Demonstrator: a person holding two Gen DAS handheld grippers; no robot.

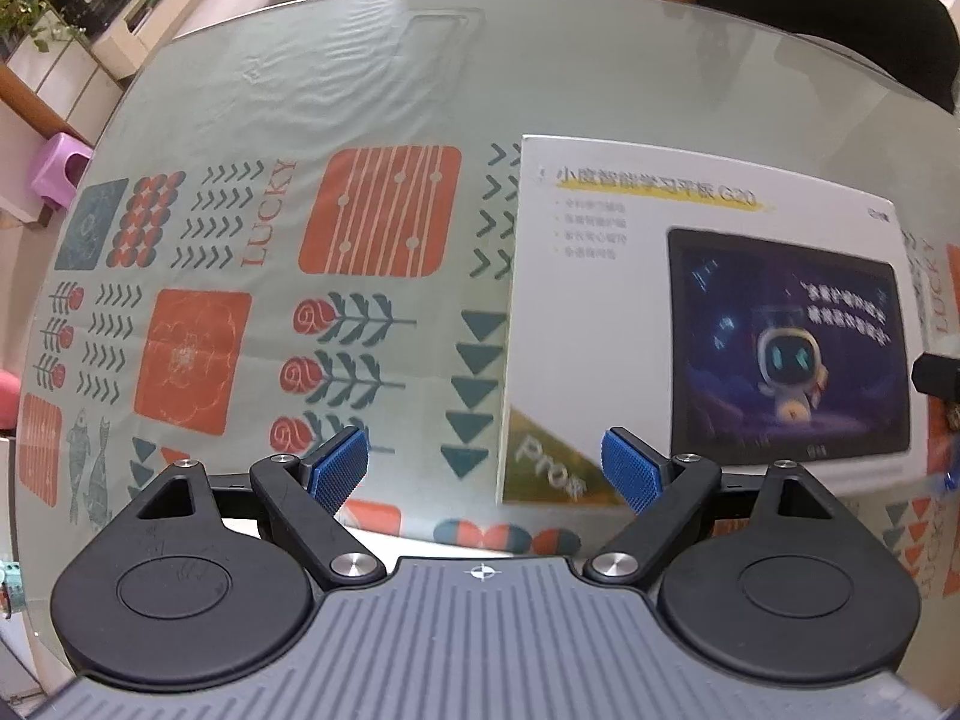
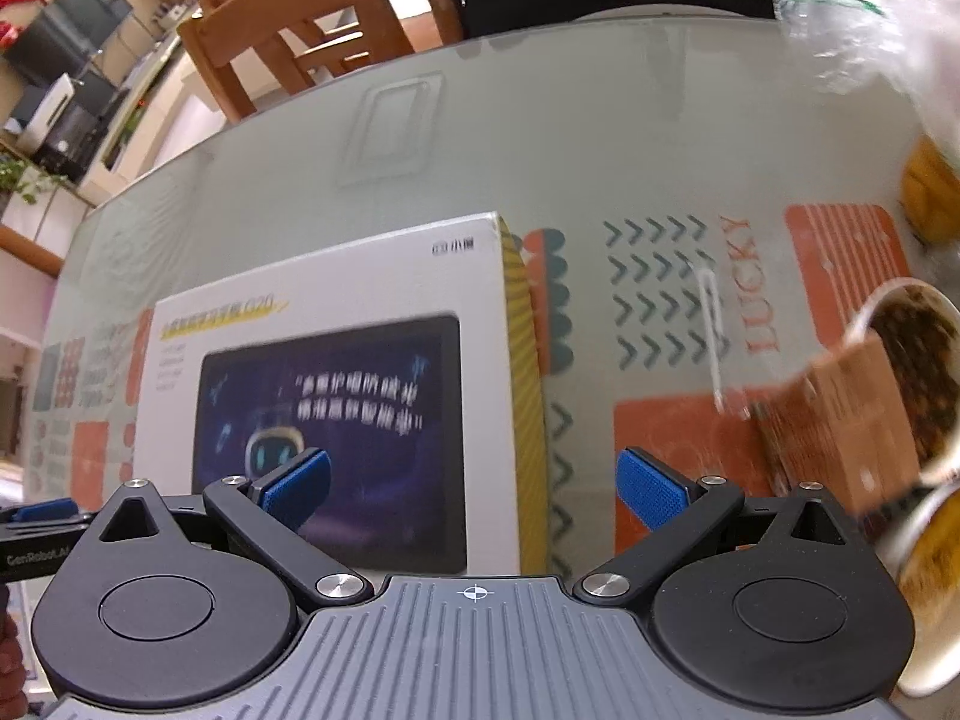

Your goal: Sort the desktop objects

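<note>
A flat white cardboard box with a tablet picture lies on the round glass worktop with the patterned cloth. The left hand-held gripper hangs wide apart over the box's left edge, gripping nothing. The right hand-held gripper gapes over its right edge, also bare. Right of the box lie a white paper clip and a brown cardboard piece.

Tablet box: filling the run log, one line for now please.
left gripper: open, empty | right gripper: open, empty | tablet box: flat on table, ungrasped
</note>
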